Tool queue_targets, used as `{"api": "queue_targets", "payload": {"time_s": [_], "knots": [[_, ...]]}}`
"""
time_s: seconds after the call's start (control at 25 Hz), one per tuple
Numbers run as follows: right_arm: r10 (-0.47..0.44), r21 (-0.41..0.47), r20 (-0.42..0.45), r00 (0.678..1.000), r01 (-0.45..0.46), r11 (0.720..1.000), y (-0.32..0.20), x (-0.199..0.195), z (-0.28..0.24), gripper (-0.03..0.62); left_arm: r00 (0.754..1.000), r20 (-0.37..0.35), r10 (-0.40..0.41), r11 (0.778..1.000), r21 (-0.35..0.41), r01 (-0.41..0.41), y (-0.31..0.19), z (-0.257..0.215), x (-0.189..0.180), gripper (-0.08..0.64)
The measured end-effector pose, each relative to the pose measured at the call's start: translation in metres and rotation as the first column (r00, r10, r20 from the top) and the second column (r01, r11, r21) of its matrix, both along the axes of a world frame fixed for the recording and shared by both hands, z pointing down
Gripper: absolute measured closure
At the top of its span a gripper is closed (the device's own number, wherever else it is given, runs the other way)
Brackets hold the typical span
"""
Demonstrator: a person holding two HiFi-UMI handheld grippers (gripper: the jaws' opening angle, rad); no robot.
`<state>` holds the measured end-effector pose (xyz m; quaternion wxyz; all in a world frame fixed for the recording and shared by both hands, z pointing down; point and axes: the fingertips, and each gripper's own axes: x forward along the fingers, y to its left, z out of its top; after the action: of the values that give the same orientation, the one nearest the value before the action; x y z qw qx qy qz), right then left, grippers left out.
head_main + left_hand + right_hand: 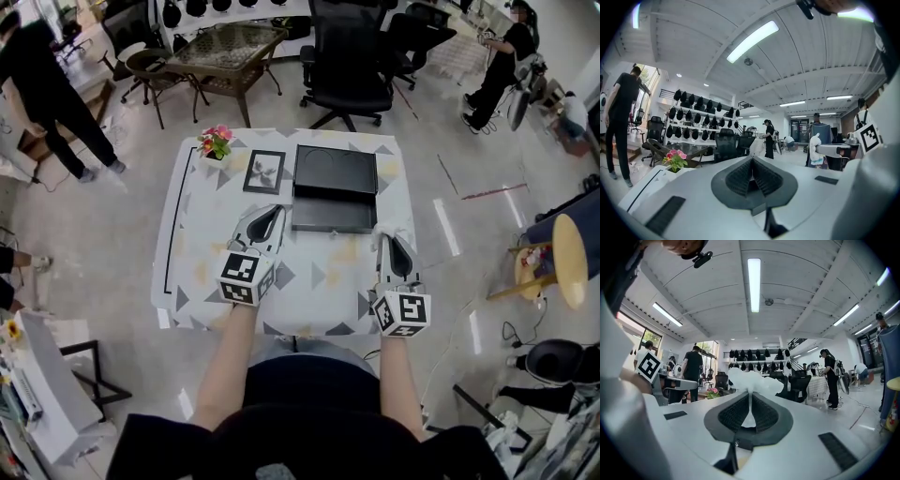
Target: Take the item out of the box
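Note:
A flat black box point(335, 173) lies open at the middle of the table point(187, 281), its lower tray point(333, 215) toward me. My right gripper point(386, 236) hovers just right of the tray's near corner. In the right gripper view it point(750, 397) is shut on a white crumpled item point(752, 379), which sticks out past the jaw tips; that white item point(382, 228) also shows in the head view. My left gripper point(273, 214) sits left of the tray, and in its own view it point(752, 164) has its jaws together with nothing between them.
A small pot of pink flowers point(215, 141) and a framed picture point(264, 172) stand at the table's far left. Office chairs point(349, 66) and a glass table point(225, 49) are behind. People stand at the far left point(42, 84) and far right point(497, 66). A round stool point(567, 261) is at the right.

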<state>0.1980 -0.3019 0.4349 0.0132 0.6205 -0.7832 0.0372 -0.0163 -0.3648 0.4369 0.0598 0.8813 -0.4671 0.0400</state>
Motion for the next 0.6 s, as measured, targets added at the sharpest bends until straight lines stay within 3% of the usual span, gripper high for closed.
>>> {"api": "queue_targets", "payload": {"time_s": [0.6], "knots": [[-0.013,-0.015,-0.01,1.0,0.013,1.0,-0.0024,0.0002,0.0038,0.571,1.0,0.002,0.007,1.0,-0.014,-0.007,-0.0001,0.0057,0.0066,0.54]]}}
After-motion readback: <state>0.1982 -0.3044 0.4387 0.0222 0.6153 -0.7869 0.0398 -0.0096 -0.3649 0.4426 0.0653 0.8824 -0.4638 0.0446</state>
